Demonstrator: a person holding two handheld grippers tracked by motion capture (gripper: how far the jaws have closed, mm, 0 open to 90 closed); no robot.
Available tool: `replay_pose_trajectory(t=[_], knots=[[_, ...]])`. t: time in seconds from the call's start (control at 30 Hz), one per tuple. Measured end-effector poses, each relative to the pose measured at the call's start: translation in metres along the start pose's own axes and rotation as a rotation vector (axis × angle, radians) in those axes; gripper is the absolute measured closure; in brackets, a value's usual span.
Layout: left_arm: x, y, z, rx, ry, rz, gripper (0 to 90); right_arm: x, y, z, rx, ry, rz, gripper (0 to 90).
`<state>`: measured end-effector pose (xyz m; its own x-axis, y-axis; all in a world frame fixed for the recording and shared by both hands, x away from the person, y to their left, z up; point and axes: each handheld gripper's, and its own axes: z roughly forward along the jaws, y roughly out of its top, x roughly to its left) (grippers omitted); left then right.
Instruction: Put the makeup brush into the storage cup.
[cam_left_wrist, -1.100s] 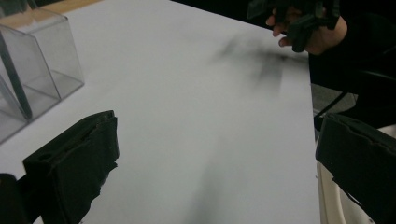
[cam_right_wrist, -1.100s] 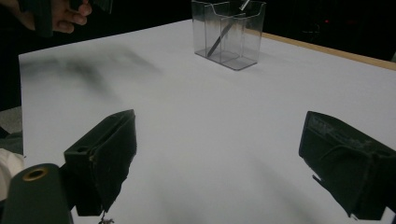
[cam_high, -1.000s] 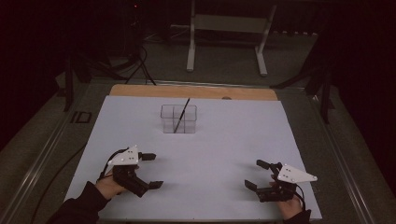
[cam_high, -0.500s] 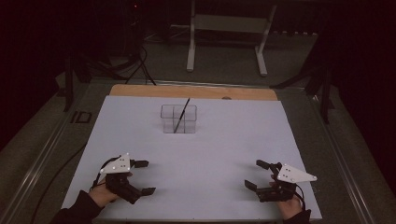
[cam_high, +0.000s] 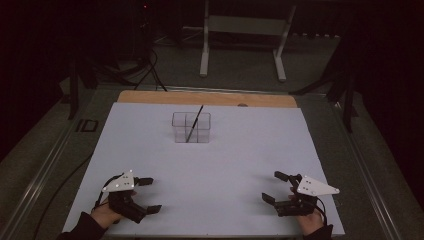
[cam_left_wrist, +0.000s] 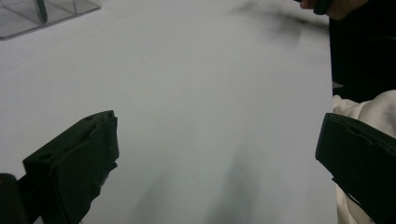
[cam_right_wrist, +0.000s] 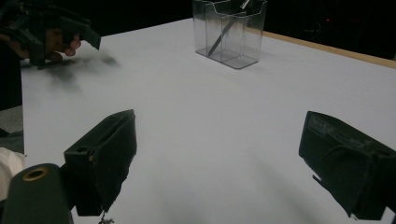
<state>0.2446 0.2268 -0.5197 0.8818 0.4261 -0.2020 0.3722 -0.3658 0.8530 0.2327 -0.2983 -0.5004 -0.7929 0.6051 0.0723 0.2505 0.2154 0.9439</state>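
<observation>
Left gripper (cam_high: 148, 194) and right gripper (cam_high: 274, 186), jaws apart and empty, near the table's (cam_high: 210, 165) front edge; clear organizer (cam_high: 191, 127) holds a pen (cam_high: 194, 123)

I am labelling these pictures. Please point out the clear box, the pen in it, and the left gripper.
clear box (cam_high: 180, 134), high view, front wall.
pen (cam_high: 194, 124), high view, middle of shaft.
left gripper (cam_high: 149, 194), high view, between fingertips.

I count two grippers, the left gripper (cam_high: 148, 194) and the right gripper (cam_high: 274, 187), one clear compartmented holder (cam_high: 191, 127), one dark pen (cam_high: 194, 123) standing in it, and one white table sheet (cam_high: 210, 170).
</observation>
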Motion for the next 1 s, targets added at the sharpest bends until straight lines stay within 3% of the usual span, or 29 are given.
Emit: replay_pose_trajectory(t=[0.1, 0.2, 0.47, 1.0], knots=[[0.0, 0.0, 0.0, -0.002, 0.007, -0.001, 0.9, 0.0, 0.0, 0.0, 0.0, 0.001, 0.0, 11.3], [0.001, -0.001, -0.005, -0.013, 0.054, -0.017, 1.5, 0.0, 0.0, 0.0, -0.001, 0.001, -0.001, 11.3], [0.0, 0.0, -0.011, -0.034, 0.095, -0.022, 1.6, 0.0, 0.0, 0.0, -0.001, 0.004, 0.0, 11.4], [-0.001, -0.001, -0.008, -0.03, 0.076, -0.005, 1.6, 0.0, 0.0, 0.0, 0.005, 0.006, 0.0, 11.3]])
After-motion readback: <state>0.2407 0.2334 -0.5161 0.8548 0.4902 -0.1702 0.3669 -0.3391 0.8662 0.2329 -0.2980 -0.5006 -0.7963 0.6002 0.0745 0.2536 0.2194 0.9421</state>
